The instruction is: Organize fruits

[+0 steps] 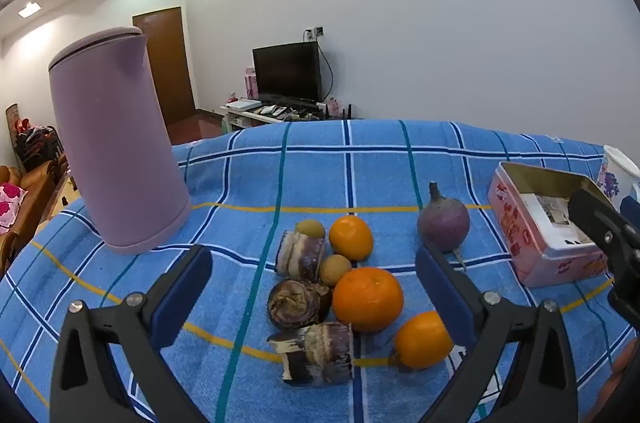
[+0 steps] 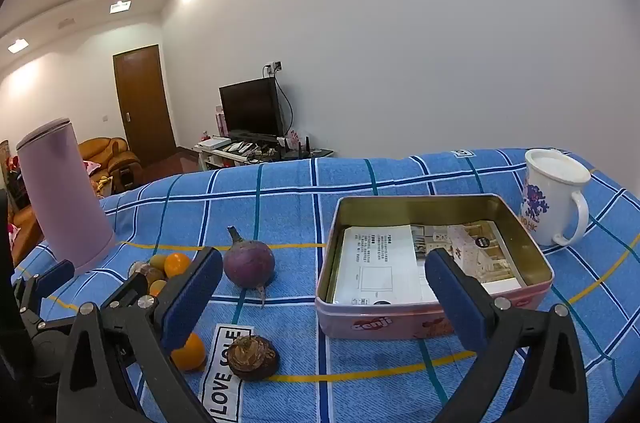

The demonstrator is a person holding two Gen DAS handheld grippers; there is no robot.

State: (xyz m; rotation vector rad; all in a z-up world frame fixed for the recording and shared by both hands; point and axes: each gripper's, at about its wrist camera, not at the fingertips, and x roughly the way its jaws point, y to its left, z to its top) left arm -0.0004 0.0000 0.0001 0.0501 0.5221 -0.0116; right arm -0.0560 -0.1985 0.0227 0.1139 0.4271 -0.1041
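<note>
Fruits (image 1: 336,287) sit bunched on the blue checked cloth (image 1: 280,175), all to the left of the pink tin (image 2: 432,319) as the right wrist camera sees it, and none of them is in the tin yet. Both tools hover above the cloth with nothing between their fingers: the left gripper (image 1: 314,287) has its jaws spread wide around the pile without touching it, and the right gripper (image 2: 324,297) is just as wide, hanging near the tin's front wall. So this looks like the very start, the approach before a first pick.

Nearest the left gripper is the big orange (image 1: 367,299), touching a small yellow-green fruit (image 1: 335,269) and a dark brown bulb (image 1: 298,303). A smaller orange (image 1: 422,339) lies just beside it toward the tin, and another orange (image 1: 351,237) sits behind. Two striped cane-like chunks (image 1: 314,351) bracket the group. The purple round root (image 2: 249,263) stands apart, between the pile and the tin. Another dark bulb (image 2: 252,357) rests in front of the tin's left corner.

The tin is open and already holds printed paper sheets (image 2: 376,267) lying flat, so room is shallow. The white mug (image 2: 554,195) stands just behind the tin; its contents cannot be told. The lilac kettle (image 1: 116,151) stands far left of the tin, lid shut.

Next move, as I judge it: drop the left gripper over one loose fruit and close gently, since round ones will roll.
</note>
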